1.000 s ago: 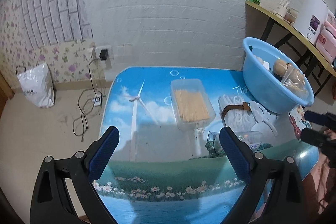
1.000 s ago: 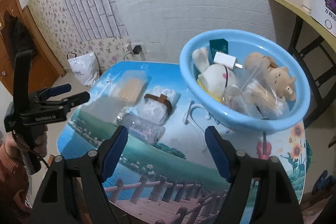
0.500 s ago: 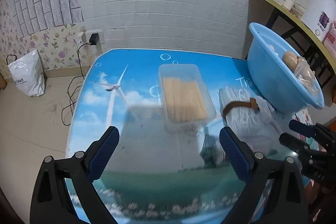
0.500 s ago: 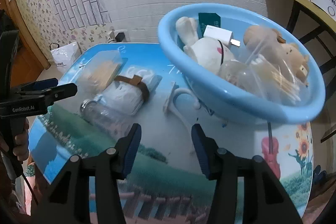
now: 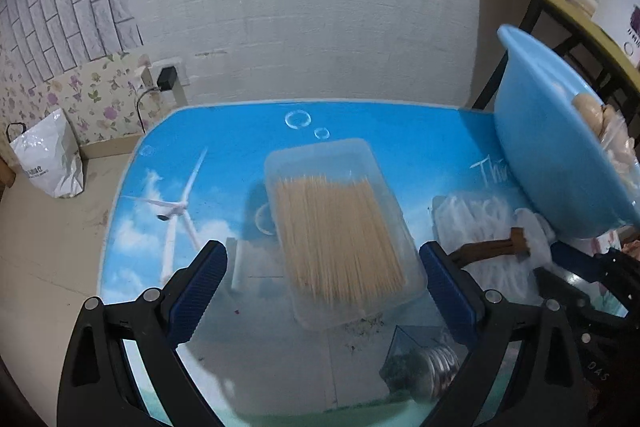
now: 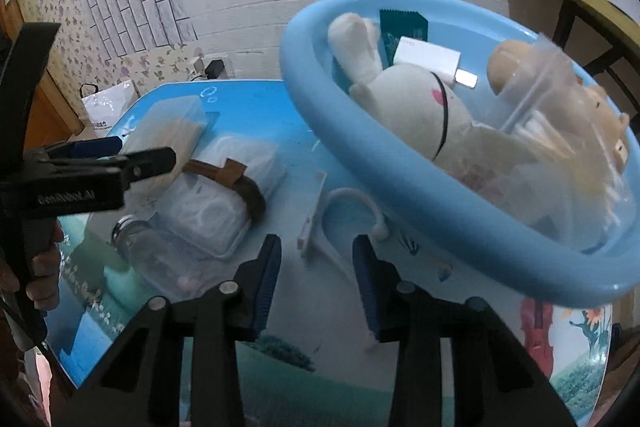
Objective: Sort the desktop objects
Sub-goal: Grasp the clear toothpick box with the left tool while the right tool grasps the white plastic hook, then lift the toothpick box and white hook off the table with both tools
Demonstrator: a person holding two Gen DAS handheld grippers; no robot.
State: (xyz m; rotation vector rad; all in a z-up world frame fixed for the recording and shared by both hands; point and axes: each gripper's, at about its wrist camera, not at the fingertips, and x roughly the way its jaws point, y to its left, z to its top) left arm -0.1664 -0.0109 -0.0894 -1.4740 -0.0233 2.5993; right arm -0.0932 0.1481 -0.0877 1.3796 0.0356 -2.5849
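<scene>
Toothpick box (image 5: 340, 231): centre frame, long axis running lower right to upper left.
Left gripper (image 5: 322, 285): fingers wide apart, straddling box, no contact.
Right gripper (image 6: 316, 283): fingers closing around white hook (image 6: 320, 215), not gripping.

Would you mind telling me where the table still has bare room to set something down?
Bare: the windmill side left of the toothpick box. Crowded: between the box and blue basin, where the strapped white pack and glass jar lie.

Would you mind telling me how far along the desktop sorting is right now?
Partly done: the blue basin already holds soft toys, a white charger and bagged items. In hand: nothing yet; the right gripper is closing around the white hook, while the left gripper, open, frames the toothpick box. Still on the table: that box, the strapped white pouch and the clear bottle.
</scene>
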